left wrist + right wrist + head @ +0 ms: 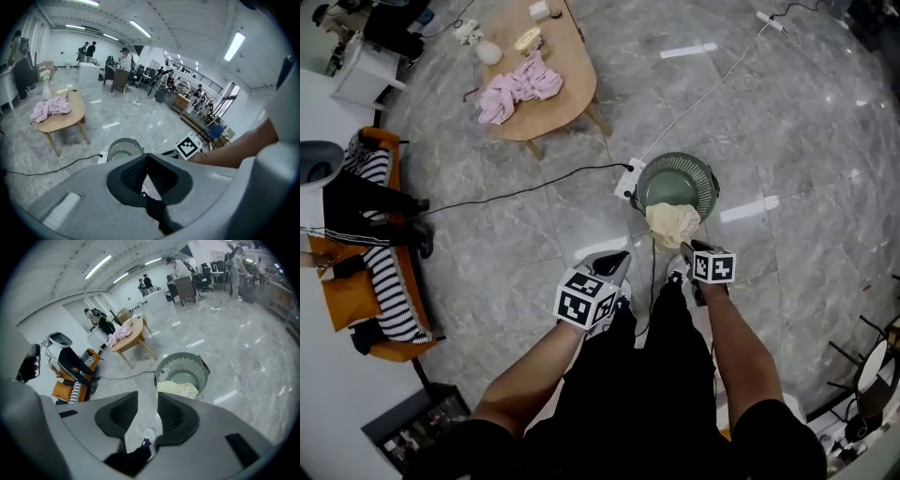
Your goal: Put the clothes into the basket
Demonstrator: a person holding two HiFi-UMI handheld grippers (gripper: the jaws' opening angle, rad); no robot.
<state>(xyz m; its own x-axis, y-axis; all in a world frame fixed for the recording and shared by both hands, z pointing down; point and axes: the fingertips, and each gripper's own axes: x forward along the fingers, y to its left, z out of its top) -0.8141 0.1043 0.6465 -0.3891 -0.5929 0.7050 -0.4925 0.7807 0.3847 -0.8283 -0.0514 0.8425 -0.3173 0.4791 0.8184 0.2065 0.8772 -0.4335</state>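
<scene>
Both hand-held grippers hang in front of the legs, empty. Left hand-held gripper (146,157): pads pressed together at the tips, nothing in them. Right hand-held gripper (147,397): jaws spread, only floor and a shoe show through the gap. Just beyond, the cream cloth (673,223) lies draped over the near rim of the green basket (675,157), part inside and part hanging out, so that piece looks dropped but not fully in. Best to nudge the hanging part over the rim with the spread right jaws before leaving. Farther off, the pink clothes (520,86) sit bunched on the wooden table (572,94), well apart from the basket, likely next. Pinch the pile at its thick middle so it comes up as one, clear of the small white things (487,52) beside it. Watch the black cable (525,190) across the floor between the basket and the table.
</scene>
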